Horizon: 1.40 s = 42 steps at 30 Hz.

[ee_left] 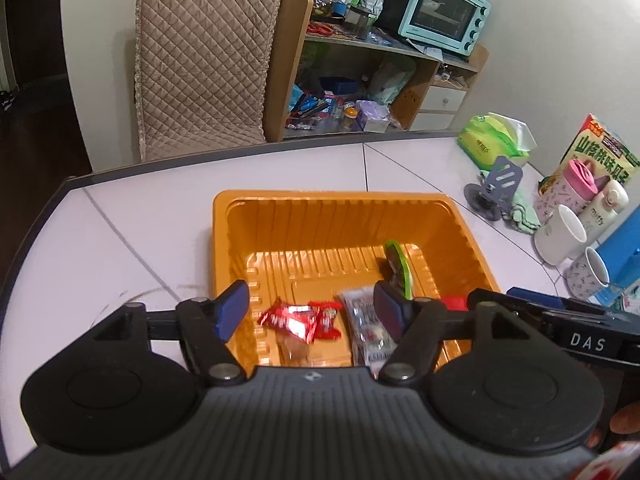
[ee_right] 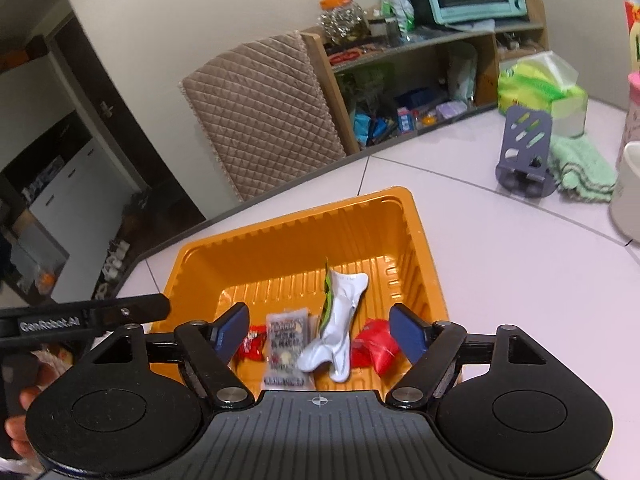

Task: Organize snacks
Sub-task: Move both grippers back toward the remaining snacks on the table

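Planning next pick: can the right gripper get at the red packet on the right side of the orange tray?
Probably yes. The right gripper is open above the orange tray, and the red packet lies uncovered near its right finger. The white and green packet stands close beside it and might get nudged.

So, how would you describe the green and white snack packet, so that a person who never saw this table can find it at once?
Find the orange plastic tray on the white table. Several small packets lie at its near end. The green and white packet is the crumpled one that stands up on its edge between a flat clear packet and a red wrapper; its neighbours all lie flat.
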Each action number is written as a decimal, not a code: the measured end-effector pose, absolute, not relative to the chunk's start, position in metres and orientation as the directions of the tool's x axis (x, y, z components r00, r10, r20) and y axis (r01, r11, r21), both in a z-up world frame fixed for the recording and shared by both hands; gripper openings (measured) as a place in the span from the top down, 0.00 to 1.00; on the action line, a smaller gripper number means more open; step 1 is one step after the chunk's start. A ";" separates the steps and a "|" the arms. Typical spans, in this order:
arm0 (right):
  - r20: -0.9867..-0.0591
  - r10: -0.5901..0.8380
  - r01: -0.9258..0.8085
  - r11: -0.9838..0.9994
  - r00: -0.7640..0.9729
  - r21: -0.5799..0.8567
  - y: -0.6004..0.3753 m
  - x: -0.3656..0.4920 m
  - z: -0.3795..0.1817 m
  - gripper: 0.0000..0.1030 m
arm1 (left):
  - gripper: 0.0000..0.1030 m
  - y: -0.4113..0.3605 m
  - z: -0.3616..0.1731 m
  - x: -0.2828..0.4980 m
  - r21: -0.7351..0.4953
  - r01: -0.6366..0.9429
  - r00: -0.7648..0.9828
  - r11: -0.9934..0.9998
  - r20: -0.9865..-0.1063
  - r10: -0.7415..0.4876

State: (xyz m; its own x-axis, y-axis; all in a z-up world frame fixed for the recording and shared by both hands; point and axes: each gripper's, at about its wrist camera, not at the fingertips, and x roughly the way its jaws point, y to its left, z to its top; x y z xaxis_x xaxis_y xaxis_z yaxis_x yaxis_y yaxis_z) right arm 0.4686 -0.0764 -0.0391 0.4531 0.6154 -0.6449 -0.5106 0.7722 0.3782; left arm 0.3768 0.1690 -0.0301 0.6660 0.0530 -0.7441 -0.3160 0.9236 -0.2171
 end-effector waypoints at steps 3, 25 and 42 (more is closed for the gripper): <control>-0.643 0.611 -0.529 0.771 0.461 0.354 -0.085 0.454 -0.034 0.23 | 0.35 0.162 -0.023 0.358 -0.230 -0.317 0.671 0.920 -0.740 0.046; -0.675 0.594 -0.530 0.777 0.437 0.341 -0.157 0.347 -0.021 0.22 | 0.35 0.094 -0.013 0.238 -0.280 -0.327 0.653 0.902 -0.757 0.002; -0.746 0.542 -0.533 0.791 0.386 0.299 -0.200 0.290 -0.044 0.22 | 0.35 0.044 -0.038 0.189 -0.278 -0.294 0.592 0.914 -0.804 -0.054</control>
State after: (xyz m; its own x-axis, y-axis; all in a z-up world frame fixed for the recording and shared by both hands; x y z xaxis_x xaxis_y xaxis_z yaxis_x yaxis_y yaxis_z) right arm 0.2897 -0.1997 -0.0444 0.3864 0.5420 -0.7463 -0.5335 0.7914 0.2985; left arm 0.1893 0.0443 -0.0377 0.5919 -0.0536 -0.8042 -0.2943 0.9145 -0.2776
